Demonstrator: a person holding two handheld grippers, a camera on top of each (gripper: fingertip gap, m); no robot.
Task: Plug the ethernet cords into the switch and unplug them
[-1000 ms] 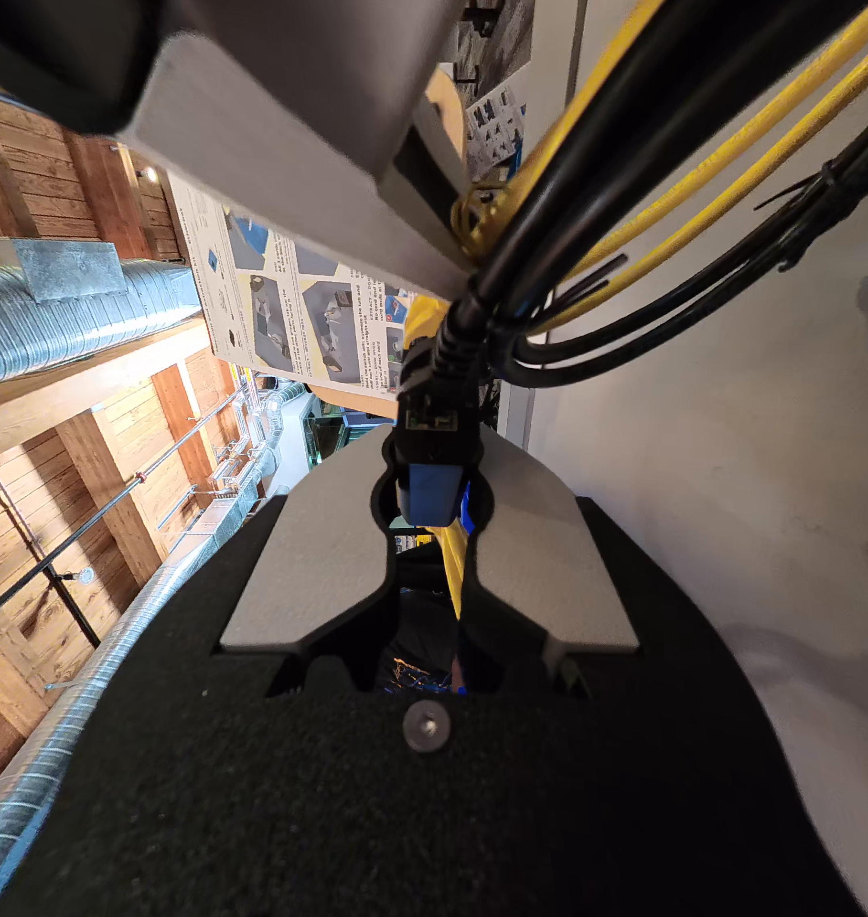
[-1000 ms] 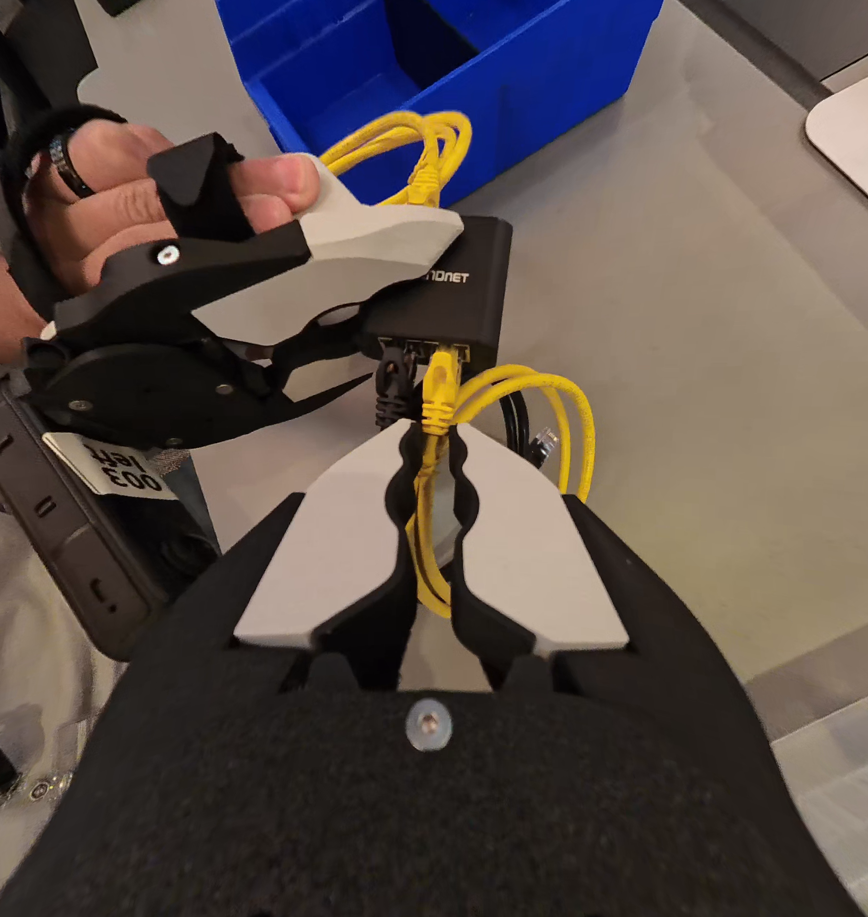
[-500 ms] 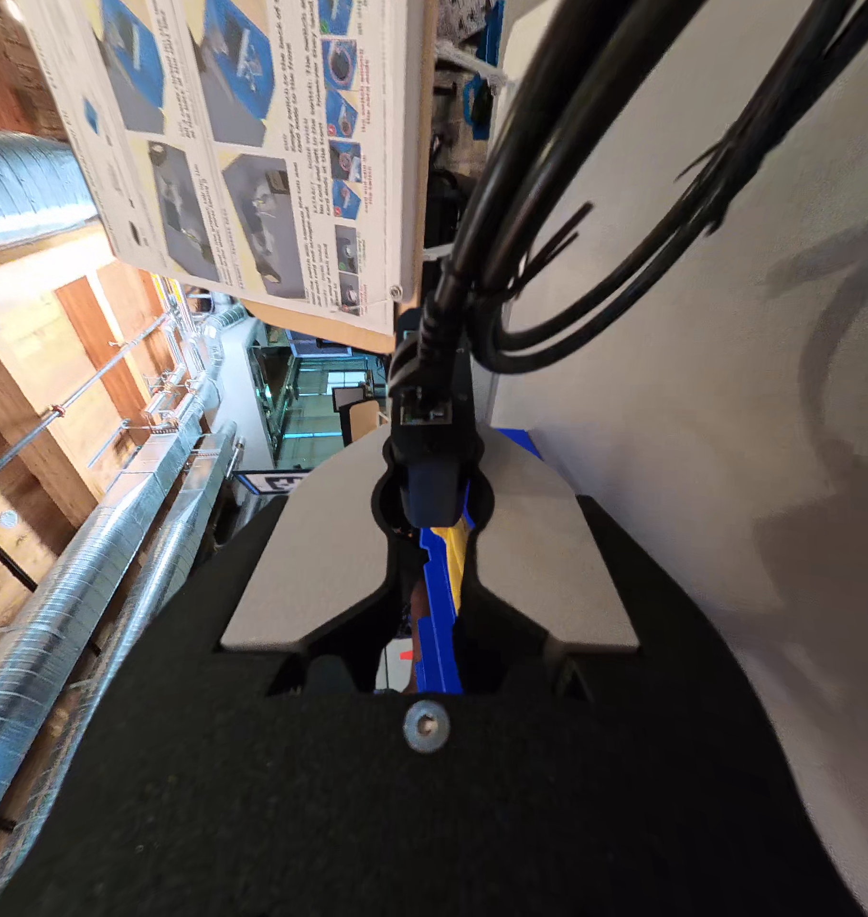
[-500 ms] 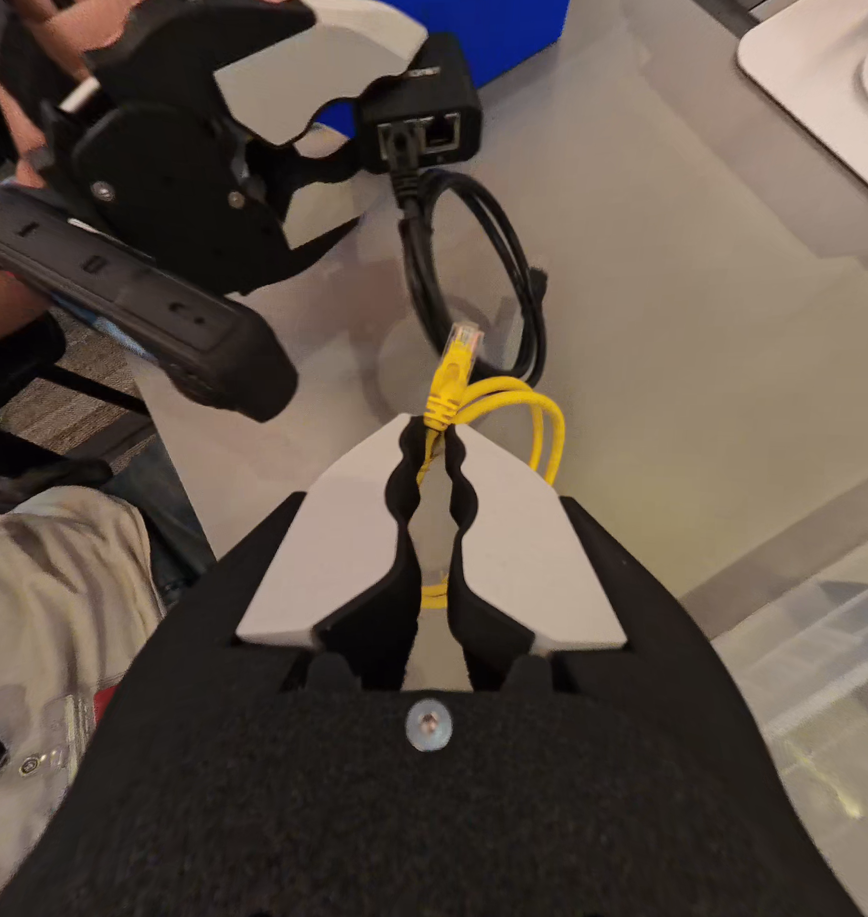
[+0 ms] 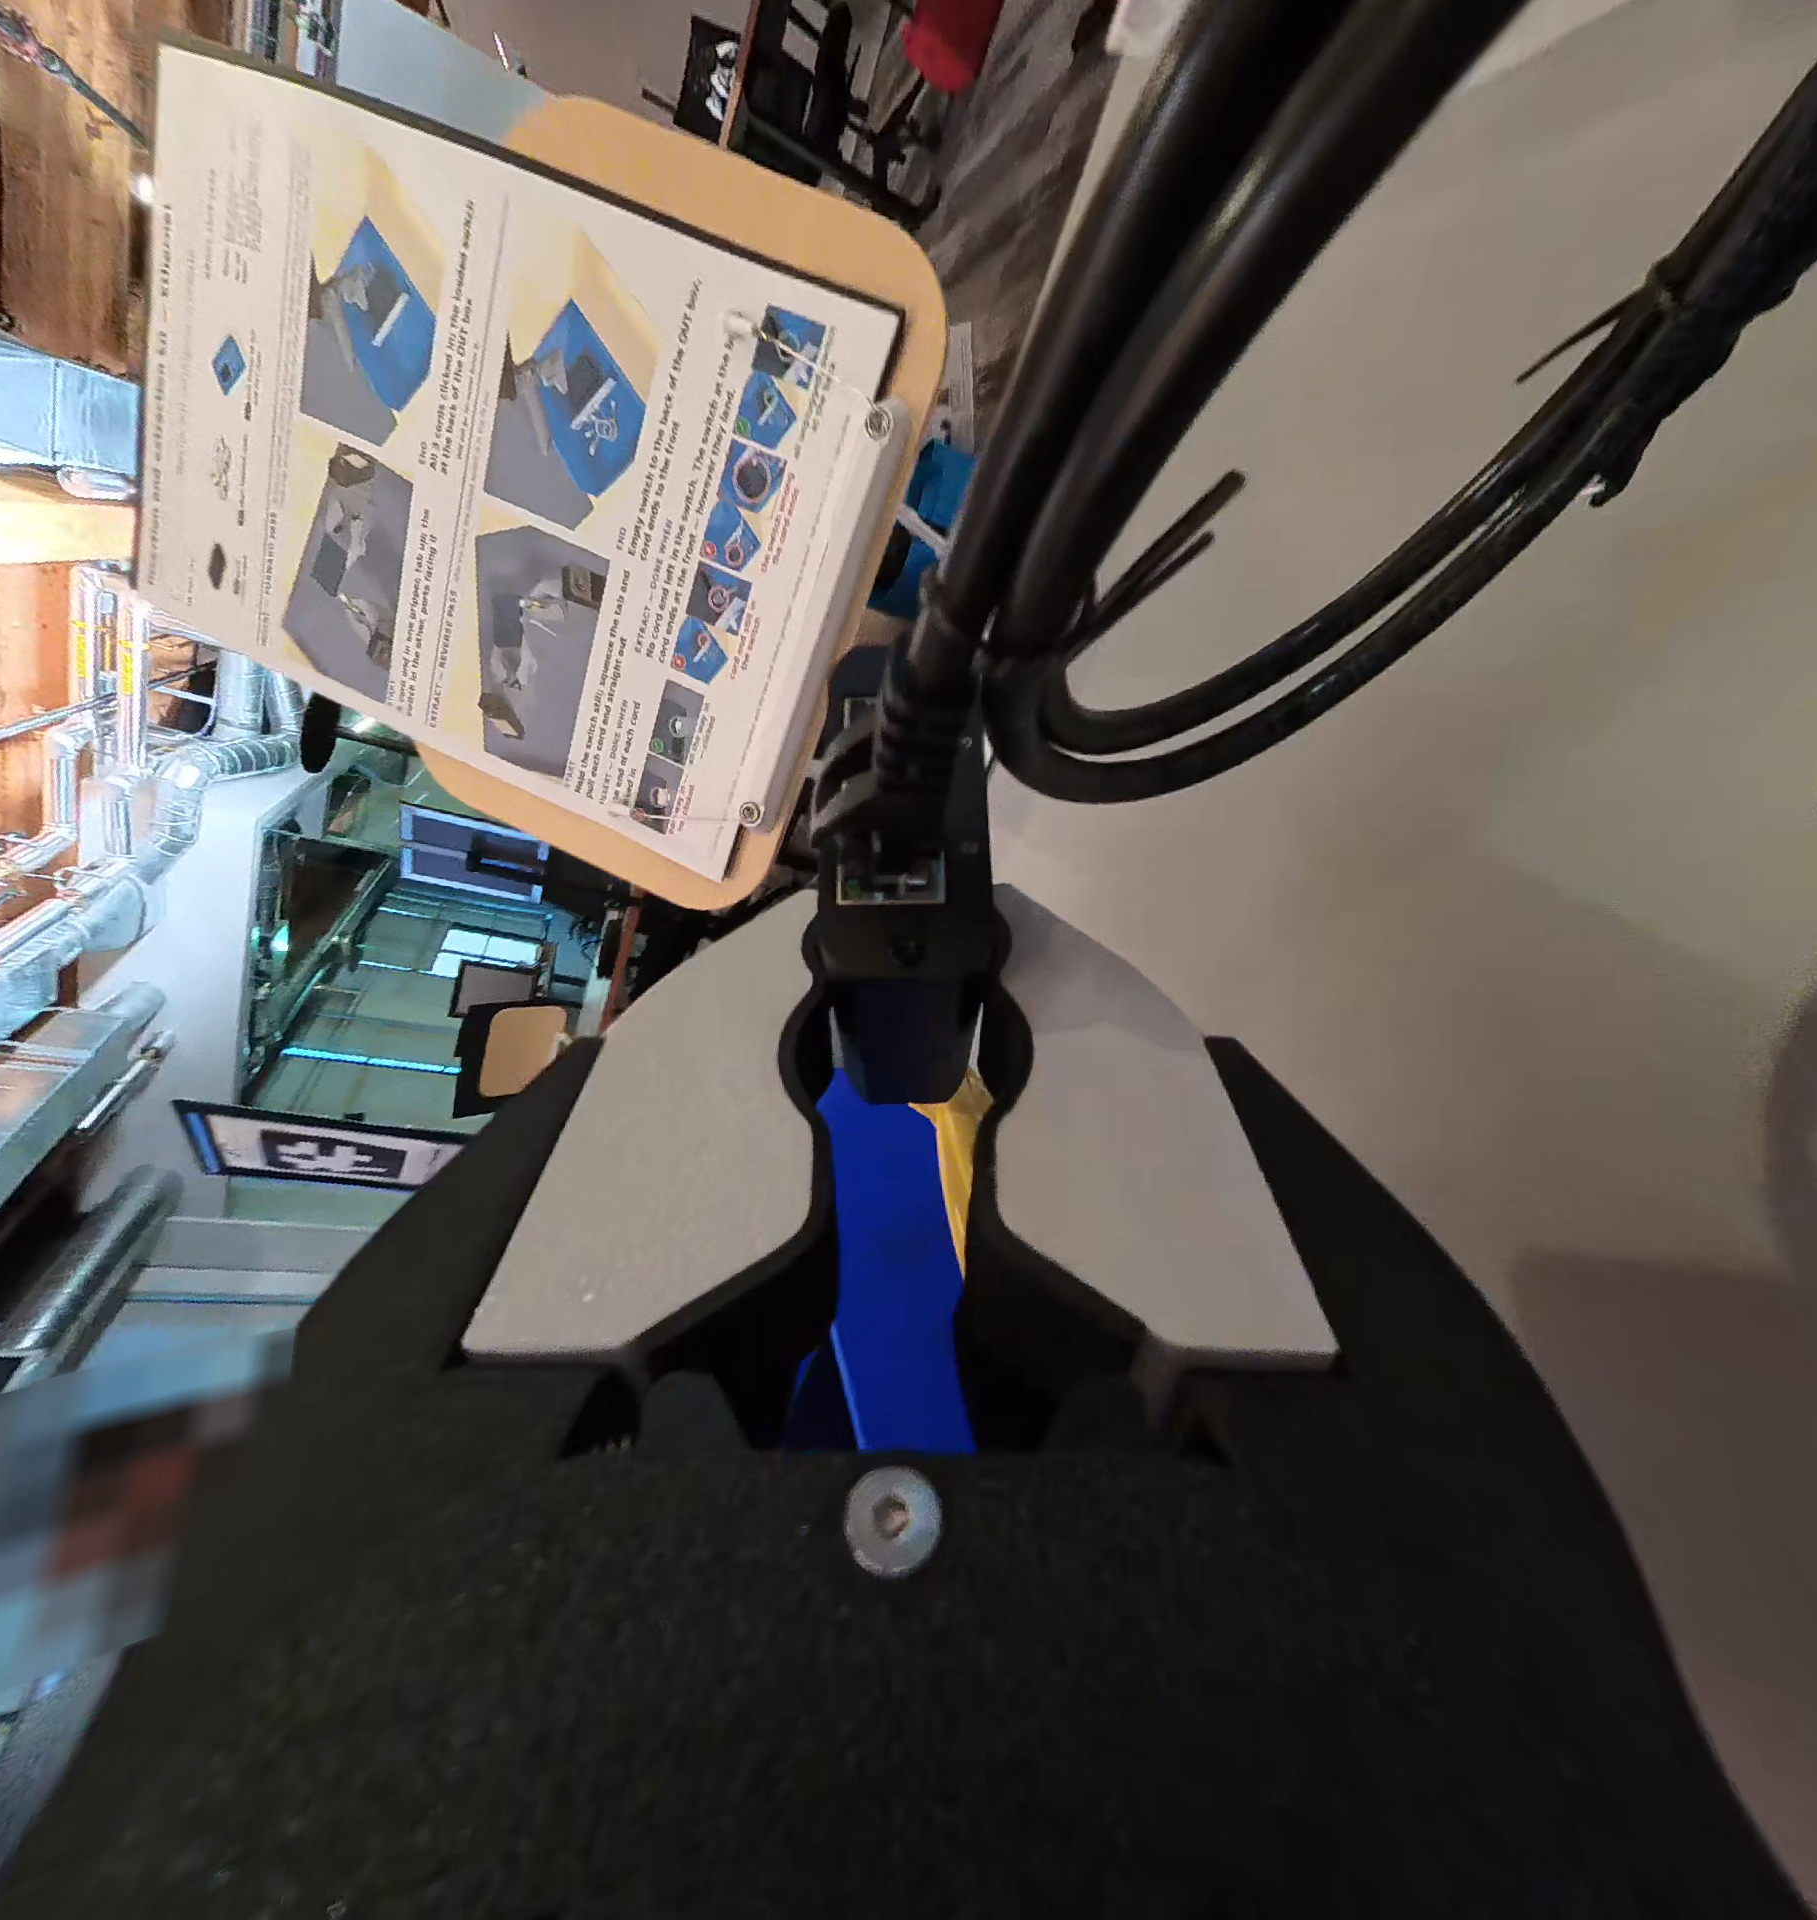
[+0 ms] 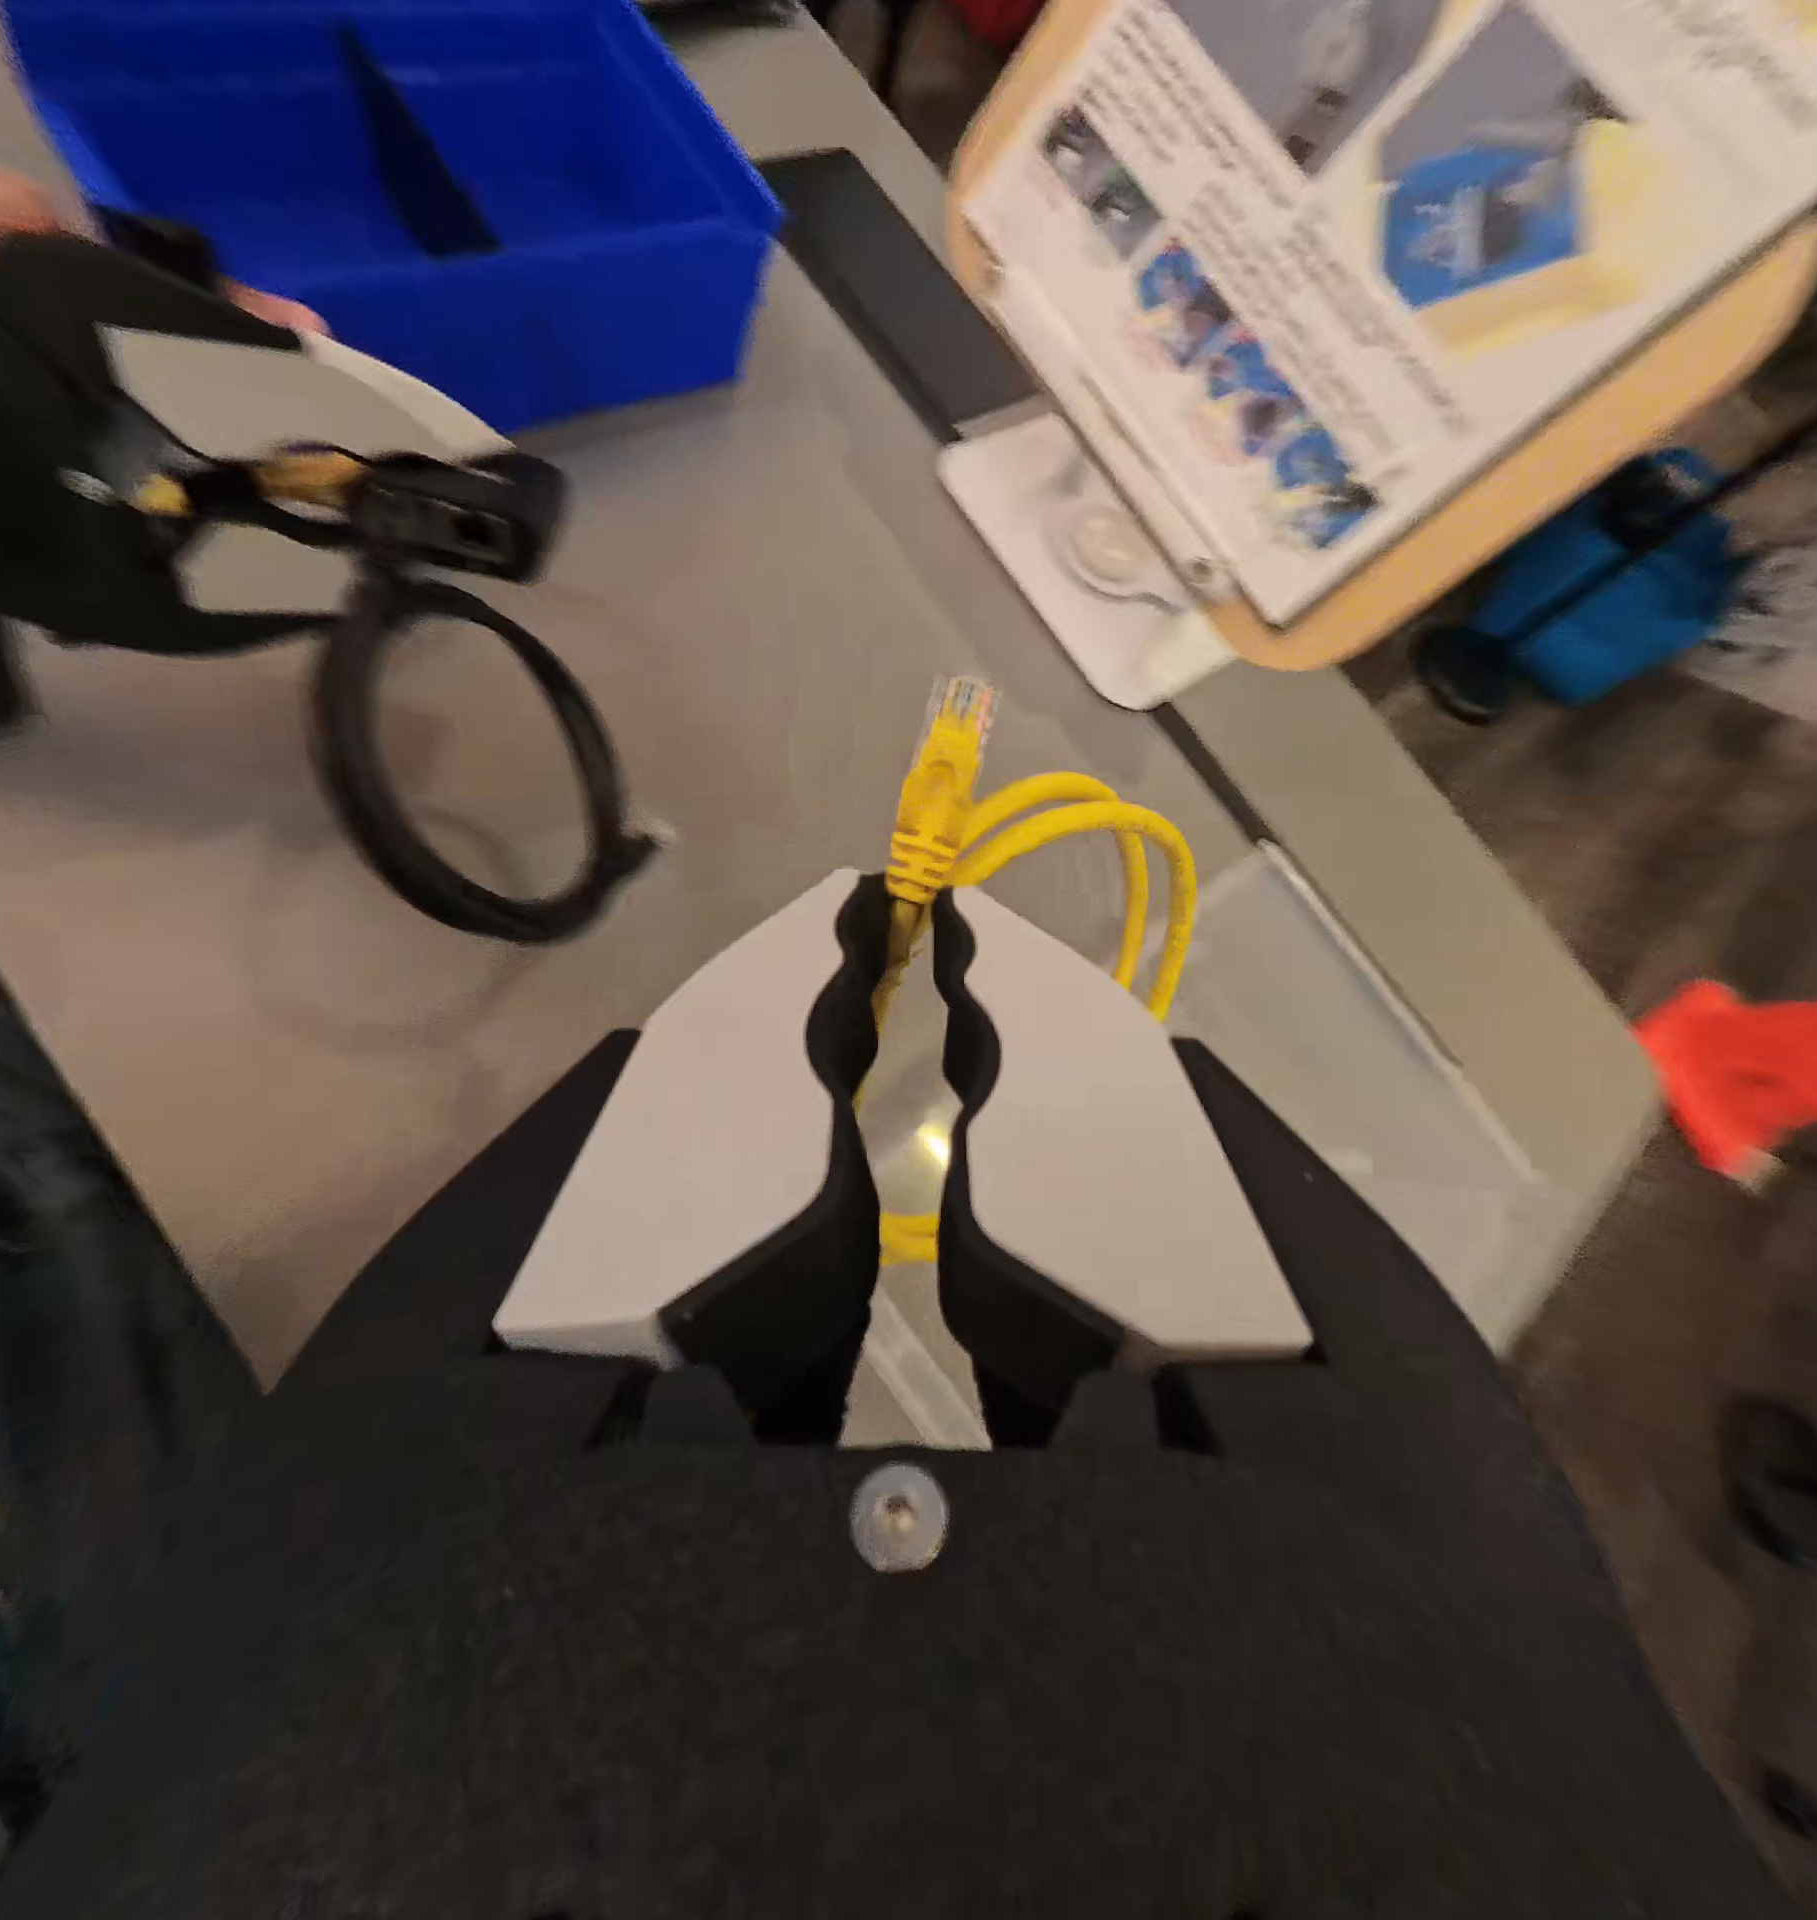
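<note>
My left gripper (image 5: pixel 902 971) is shut on the black switch (image 5: pixel 899 925) and holds it above the grey table (image 5: pixel 1455 935). A black ethernet cord (image 5: pixel 997 436) is plugged into the switch and hangs in a tied coil. In the right wrist view the left gripper (image 6: pixel 291 416) holds the switch (image 6: pixel 457 514) at the left, with the black coil (image 6: pixel 468 769) below it. My right gripper (image 6: pixel 909 899) is shut on a yellow ethernet cord (image 6: pixel 935 800) just behind its plug. The clear plug tip (image 6: pixel 958 701) points away, free of the switch. The rest of the yellow cord loops to the right.
A blue bin (image 6: pixel 384 177) stands at the back left of the table. An instruction sheet on a wooden board (image 6: pixel 1403 291) leans on a white stand (image 6: pixel 1070 540) at the right. A clear plastic box (image 6: pixel 1382 1091) sits at the table's right edge. An orange object (image 6: pixel 1756 1070) lies on the floor. About 25 cm separates my left fingertips from my right.
My right gripper pulled the yellow plug out of the switch and carried it right, away from the switch. My left gripper kept its hold on the switch and moved left with it.
</note>
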